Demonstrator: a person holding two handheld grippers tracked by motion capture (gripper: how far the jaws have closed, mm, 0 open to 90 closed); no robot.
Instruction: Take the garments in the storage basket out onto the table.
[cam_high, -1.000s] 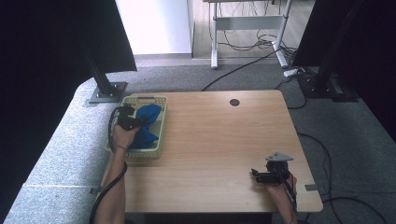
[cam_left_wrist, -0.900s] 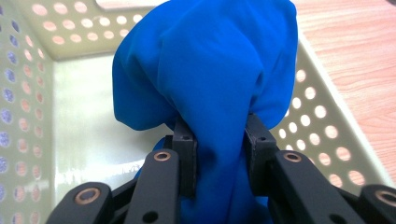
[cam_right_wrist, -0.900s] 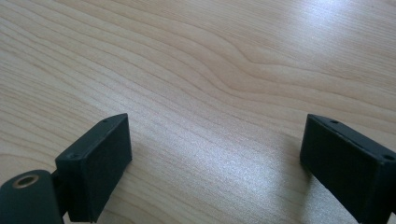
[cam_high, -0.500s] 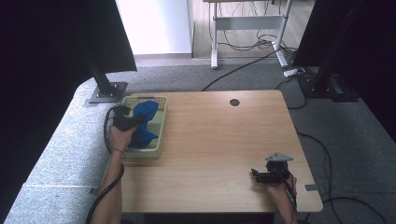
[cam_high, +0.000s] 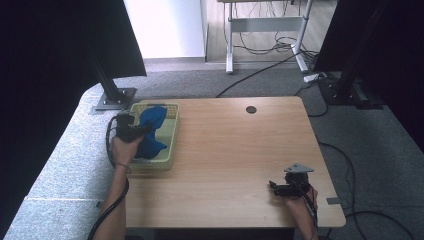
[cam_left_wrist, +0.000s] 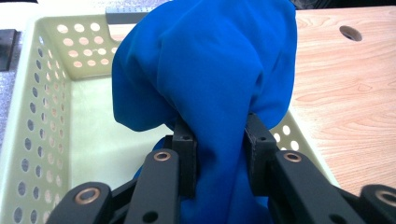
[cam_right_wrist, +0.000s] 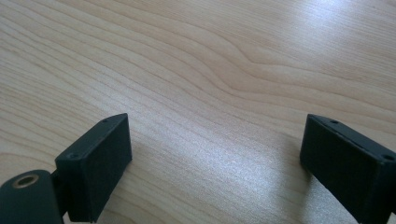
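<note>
Over at the table's left edge: the left gripper (cam_high: 131, 132) is up above the basket (cam_high: 172, 131), a bunch of blue cloth (cam_high: 151, 120) in its grip.
Left jaws: clamped onto a fold of the cloth (cam_left_wrist: 205, 84), one black jaw on each side of the pinched fabric, seen close in the left gripper view.
Cloth: bunched and hanging over the basket (cam_left_wrist: 51, 98), its lower end down inside the tray; whether it touches the floor of the basket I cannot tell.
Basket: pale green, perforated walls, sitting at the left side of the wooden table (cam_high: 240, 150).
Right gripper (cam_high: 280, 186): low at the near right corner, well apart from the basket.
Right jaws: spread wide, bare wood grain (cam_right_wrist: 210, 93) between them, nothing held.
</note>
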